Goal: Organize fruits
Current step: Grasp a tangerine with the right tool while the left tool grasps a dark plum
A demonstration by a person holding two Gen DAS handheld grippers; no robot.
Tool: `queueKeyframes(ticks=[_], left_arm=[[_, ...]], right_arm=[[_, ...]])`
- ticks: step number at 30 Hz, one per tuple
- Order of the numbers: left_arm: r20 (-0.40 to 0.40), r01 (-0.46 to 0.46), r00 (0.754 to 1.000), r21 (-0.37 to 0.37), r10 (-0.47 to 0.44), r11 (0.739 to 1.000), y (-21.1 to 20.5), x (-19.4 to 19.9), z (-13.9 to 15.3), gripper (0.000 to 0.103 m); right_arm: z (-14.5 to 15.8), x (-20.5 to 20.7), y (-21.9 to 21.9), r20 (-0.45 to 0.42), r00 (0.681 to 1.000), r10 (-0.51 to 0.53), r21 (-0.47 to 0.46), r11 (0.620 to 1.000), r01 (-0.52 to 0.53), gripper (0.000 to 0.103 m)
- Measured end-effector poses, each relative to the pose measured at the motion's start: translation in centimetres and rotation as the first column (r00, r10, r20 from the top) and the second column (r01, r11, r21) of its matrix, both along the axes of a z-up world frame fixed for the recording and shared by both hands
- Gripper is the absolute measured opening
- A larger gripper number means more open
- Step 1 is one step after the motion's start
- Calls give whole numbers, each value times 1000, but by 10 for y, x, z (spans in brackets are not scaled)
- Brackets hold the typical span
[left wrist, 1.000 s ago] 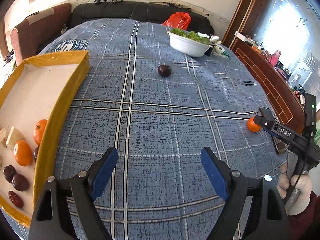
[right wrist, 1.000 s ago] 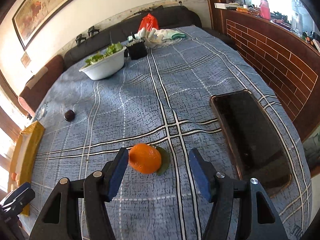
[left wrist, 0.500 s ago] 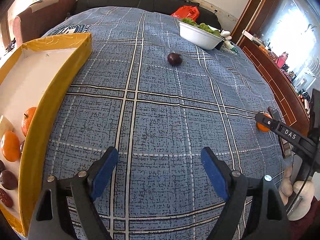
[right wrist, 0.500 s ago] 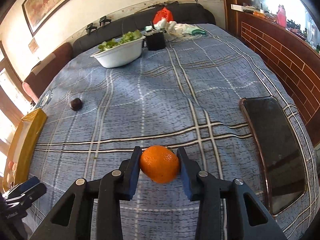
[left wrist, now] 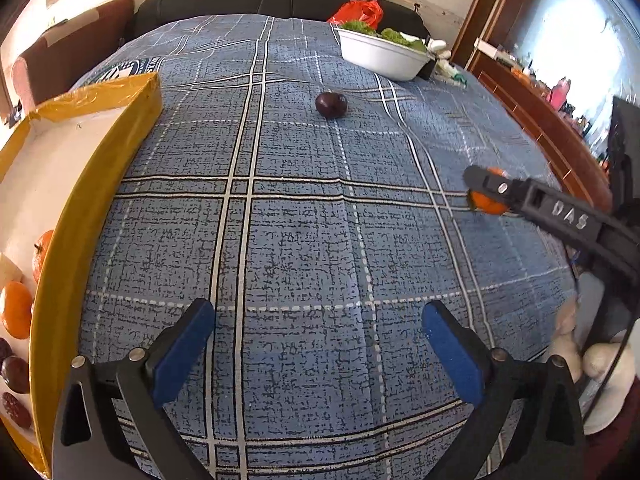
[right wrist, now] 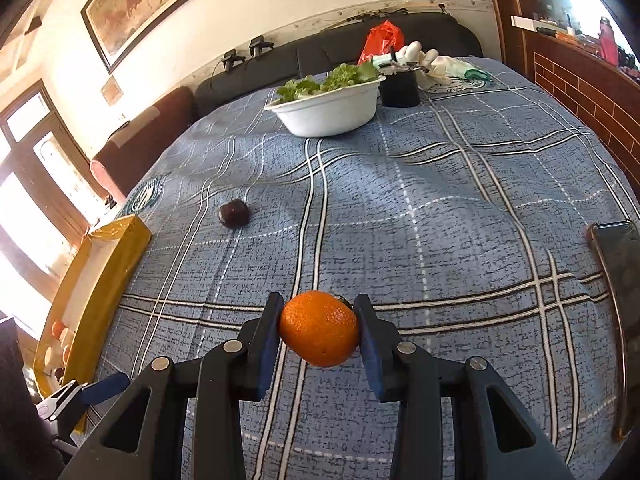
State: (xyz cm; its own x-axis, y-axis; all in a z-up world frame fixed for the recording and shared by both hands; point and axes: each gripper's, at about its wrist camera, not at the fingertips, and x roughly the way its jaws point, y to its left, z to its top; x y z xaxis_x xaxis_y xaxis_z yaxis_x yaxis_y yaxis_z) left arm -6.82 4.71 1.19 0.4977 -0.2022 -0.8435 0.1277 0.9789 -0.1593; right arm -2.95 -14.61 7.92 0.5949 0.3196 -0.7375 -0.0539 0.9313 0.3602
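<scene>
My right gripper (right wrist: 319, 330) is shut on an orange tangerine (right wrist: 319, 328) and holds it above the blue plaid tablecloth (right wrist: 440, 240). The tangerine also shows in the left wrist view (left wrist: 486, 202), behind the right gripper's finger. My left gripper (left wrist: 316, 344) is open and empty over the cloth, right of the yellow box (left wrist: 96, 184). The box holds tangerines (left wrist: 16, 314) and dark red fruits (left wrist: 14, 372). A dark plum (left wrist: 331, 105) lies alone on the cloth further back; it also shows in the right wrist view (right wrist: 234, 213).
A white bowl of lettuce (right wrist: 330, 110) stands at the far side with a black cup (right wrist: 399, 88) and a red bag (right wrist: 380, 38) behind it. A phone (right wrist: 618, 272) lies at the right edge. The yellow box (right wrist: 100, 280) is at the left.
My right gripper closed on the tangerine, lifted it off the cloth and moved left. My left gripper advanced slightly over the cloth and stayed open.
</scene>
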Motion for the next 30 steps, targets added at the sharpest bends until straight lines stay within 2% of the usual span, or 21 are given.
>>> queueKeyframes(ticks=[5, 12, 16, 18, 19, 22, 23, 25, 30], left_arm=[[-24, 42, 999, 157, -39, 987, -19, 1, -7, 103], [-34, 49, 998, 152, -45, 987, -18, -2, -7, 103], [-19, 1, 1000, 22, -1, 1000, -2, 22, 5, 101], [18, -8, 1000, -2, 8, 1000, 1, 43, 17, 98], [51, -5, 999, -14, 6, 1000, 1, 56, 23, 93], [78, -2, 997, -10, 3, 1000, -5, 96, 26, 75], [73, 7, 997, -14, -6, 1000, -8, 108, 24, 72], [65, 29, 997, -16, -28, 999, -15, 129, 18, 72], [76, 35, 996, 47, -38, 998, -30, 159, 5, 72]], right_arm=[[0, -2, -17, 7, 999, -50, 52, 997, 50, 39], [-1, -1, -26, -2, 998, -66, 80, 995, 66, 39], [-3, 1, -30, -14, 997, -70, 101, 992, 71, 39], [-2, 0, -30, -13, 998, -65, 107, 992, 66, 39], [-2, 1, -29, -12, 998, -60, 108, 992, 61, 39], [-3, 1, -27, -17, 999, -47, 111, 993, 48, 39], [-3, 2, -27, -18, 999, -45, 112, 993, 46, 39], [-4, 3, -28, -20, 999, -45, 112, 993, 47, 39], [-8, 6, -32, -43, 998, -54, 124, 991, 59, 39]])
